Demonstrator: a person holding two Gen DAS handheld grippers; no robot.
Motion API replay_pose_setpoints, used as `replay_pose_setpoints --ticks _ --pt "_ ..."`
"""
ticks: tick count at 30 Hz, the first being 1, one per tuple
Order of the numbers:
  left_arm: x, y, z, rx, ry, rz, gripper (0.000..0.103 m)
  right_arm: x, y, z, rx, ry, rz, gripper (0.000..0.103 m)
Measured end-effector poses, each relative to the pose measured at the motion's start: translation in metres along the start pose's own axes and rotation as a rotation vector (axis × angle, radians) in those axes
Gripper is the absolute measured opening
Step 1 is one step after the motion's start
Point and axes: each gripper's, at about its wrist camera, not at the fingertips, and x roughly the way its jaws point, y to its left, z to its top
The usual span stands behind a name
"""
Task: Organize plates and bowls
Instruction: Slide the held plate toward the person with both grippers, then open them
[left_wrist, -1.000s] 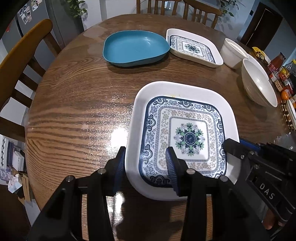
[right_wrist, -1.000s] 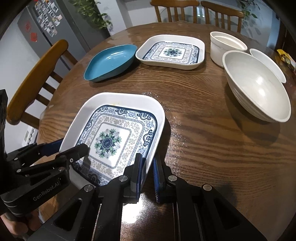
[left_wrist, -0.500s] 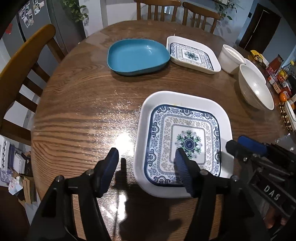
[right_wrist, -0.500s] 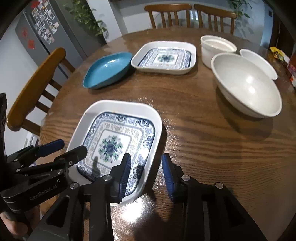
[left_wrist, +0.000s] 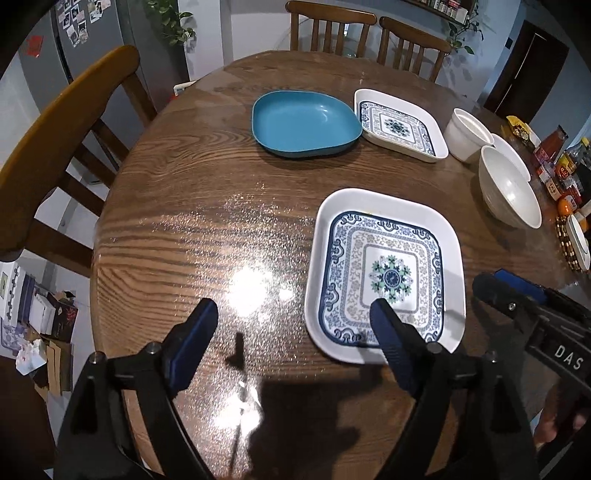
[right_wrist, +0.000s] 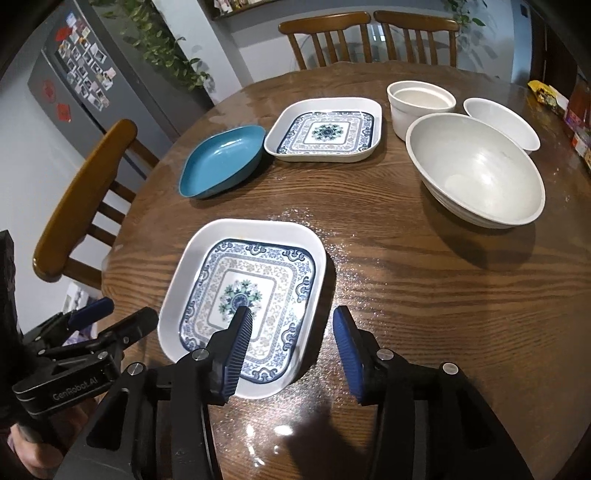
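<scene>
Table: round, dark wood grain (left_wrist: 192, 206), glossy with bright glare.
Chairs: two slat-backed wooden chairs (right_wrist: 365, 37) at the far side, one (left_wrist: 70, 122) at left.
Fridge: grey (right_wrist: 85, 77), covered with magnets.
Plant: leafy vine (right_wrist: 162, 48) beside it.
Door: dark (left_wrist: 532, 66), far right.

Both wrist cameras look steeply down along their fingers from the near edge, sharing the patterned plate (left_wrist: 384, 273) (right_wrist: 243, 291).

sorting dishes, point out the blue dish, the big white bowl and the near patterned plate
blue dish (left_wrist: 303, 123), left wrist view, inner floor
big white bowl (right_wrist: 476, 173), right wrist view, inside wall
near patterned plate (right_wrist: 240, 295), right wrist view, centre medallion
</scene>
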Motion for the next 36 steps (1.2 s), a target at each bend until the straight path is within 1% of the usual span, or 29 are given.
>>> replay_pose_setpoints --ticks 2,3,4,5,9,16,21,28,36 --pt "-0.002 0.0 -0.002 0.003 0.001 0.0 0.086 -0.004 0.002 -0.001 0.002 -0.006 0.007 0.058" --pt "-0.004 0.0 -0.002 0.004 0.002 0.0 0.091 -0.006 0.003 -0.001 0.001 -0.013 0.014 0.06" --pt "-0.006 0.0 -0.003 0.005 -0.002 0.001 0.095 -0.008 0.004 -0.001 -0.001 -0.016 0.018 0.061" --pt "-0.008 0.0 -0.004 0.007 -0.007 0.006 0.102 -0.01 0.005 0.0 -0.004 -0.019 0.019 0.061" --pt "-0.018 -0.001 -0.005 0.025 -0.035 0.03 0.102 -0.015 0.008 0.0 -0.007 -0.036 0.028 0.064" --pt "-0.033 -0.001 -0.004 0.036 -0.07 0.042 0.102 -0.023 0.013 0.002 -0.005 -0.06 0.051 0.064" --pt "-0.046 -0.006 0.0 0.045 -0.097 0.027 0.102 -0.035 0.014 0.004 -0.006 -0.09 0.055 0.064" --pt "-0.063 -0.022 0.006 0.084 -0.133 -0.014 0.102 -0.054 0.009 0.006 0.002 -0.132 0.043 0.064" --pt "-0.082 -0.037 0.018 0.125 -0.187 -0.025 0.102 -0.073 0.003 0.008 0.01 -0.169 0.026 0.065"
